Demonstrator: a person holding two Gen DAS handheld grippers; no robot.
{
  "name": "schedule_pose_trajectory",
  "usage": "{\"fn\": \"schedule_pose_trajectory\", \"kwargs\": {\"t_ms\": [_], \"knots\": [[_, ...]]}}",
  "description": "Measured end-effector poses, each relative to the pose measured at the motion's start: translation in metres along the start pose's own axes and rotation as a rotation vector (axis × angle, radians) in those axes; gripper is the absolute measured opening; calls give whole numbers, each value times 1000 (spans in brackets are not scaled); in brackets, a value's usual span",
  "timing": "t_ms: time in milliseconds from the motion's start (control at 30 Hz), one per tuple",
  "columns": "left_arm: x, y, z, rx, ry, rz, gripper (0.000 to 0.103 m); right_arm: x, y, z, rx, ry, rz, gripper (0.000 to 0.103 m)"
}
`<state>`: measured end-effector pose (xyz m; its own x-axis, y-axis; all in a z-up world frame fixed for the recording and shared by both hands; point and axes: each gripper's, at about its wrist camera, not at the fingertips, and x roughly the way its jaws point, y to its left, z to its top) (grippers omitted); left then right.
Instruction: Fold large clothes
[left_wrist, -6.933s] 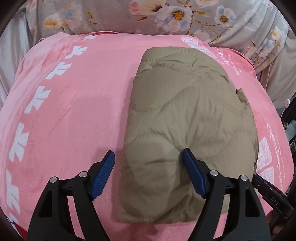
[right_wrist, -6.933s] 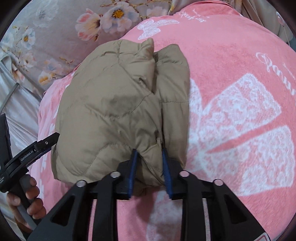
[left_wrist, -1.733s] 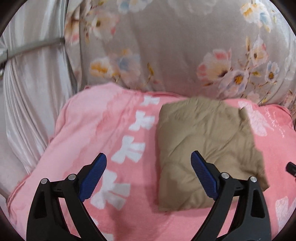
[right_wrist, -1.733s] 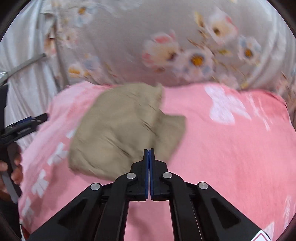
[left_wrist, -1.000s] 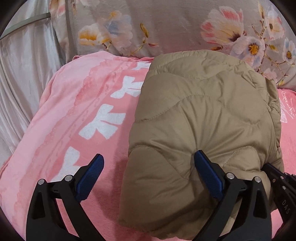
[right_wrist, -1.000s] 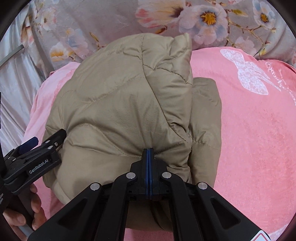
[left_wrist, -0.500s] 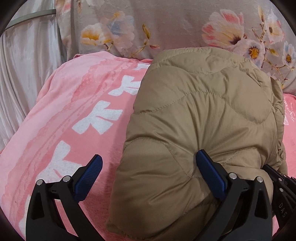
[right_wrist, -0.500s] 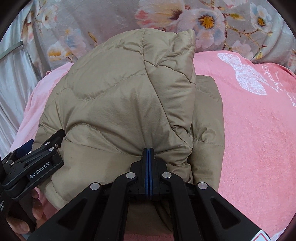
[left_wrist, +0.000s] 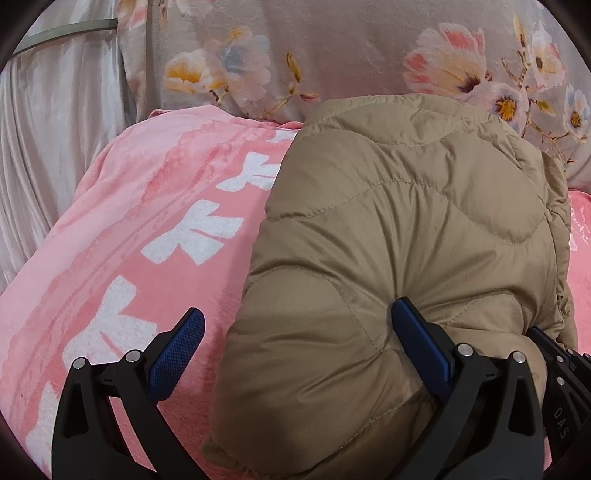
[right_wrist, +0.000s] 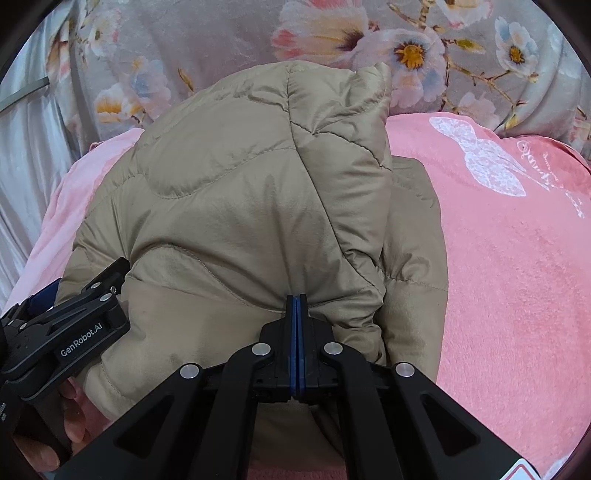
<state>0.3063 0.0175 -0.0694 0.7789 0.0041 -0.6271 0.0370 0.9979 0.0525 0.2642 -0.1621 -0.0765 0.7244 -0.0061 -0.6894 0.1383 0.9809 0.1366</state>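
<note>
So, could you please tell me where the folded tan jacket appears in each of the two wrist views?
Left wrist: the tan jacket fills the centre and right, its near edge against the open left gripper.
Right wrist: the jacket fills the centre and left, just beyond the shut right gripper.
Shared landmark: the pink blanket beneath it.

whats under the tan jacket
The folded tan jacket lies on the pink blanket, which shows around it. Whatever sits directly beneath the bundle is covered by the jacket itself.
</note>
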Motion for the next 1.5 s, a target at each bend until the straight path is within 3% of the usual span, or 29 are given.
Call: {"fn": "schedule_pose_trajectory", "kwargs": {"t_ms": [167, 233, 300, 333, 533, 733, 867, 967, 1067, 1500], "knots": [[-6, 13, -2, -58, -3, -74, 98, -10, -10, -1, 35, -25, 38, 3], [-24, 22, -9, -74, 1, -94, 98, -33, -8, -5, -4, -31, 0, 22], [-50, 26, -21, -51, -23, -75, 98, -65, -3, -19, -59, -93, -50, 69], [-64, 25, -28, -25, -42, -54, 98, -79, -1, -27, -83, -124, -64, 74], [-120, 14, -72, 77, -81, -3, 98, -119, 10, -90, -147, -109, -97, 84], [-150, 3, -111, 81, -51, -13, 98, -148, -2, -123, -59, -100, -112, 87], [-151, 0, -124, 67, -2, -22, 98, -152, -11, -135, -1, -64, -97, 87], [-152, -11, -127, 114, -10, 37, 98, -154, -12, -139, 17, -61, -120, 87], [-151, -13, -130, 126, -4, 51, 98, -151, -14, -139, 25, -47, -118, 87], [-150, -7, -131, 95, -1, 58, 97, -148, -3, -141, -31, -43, -161, 87]]}}
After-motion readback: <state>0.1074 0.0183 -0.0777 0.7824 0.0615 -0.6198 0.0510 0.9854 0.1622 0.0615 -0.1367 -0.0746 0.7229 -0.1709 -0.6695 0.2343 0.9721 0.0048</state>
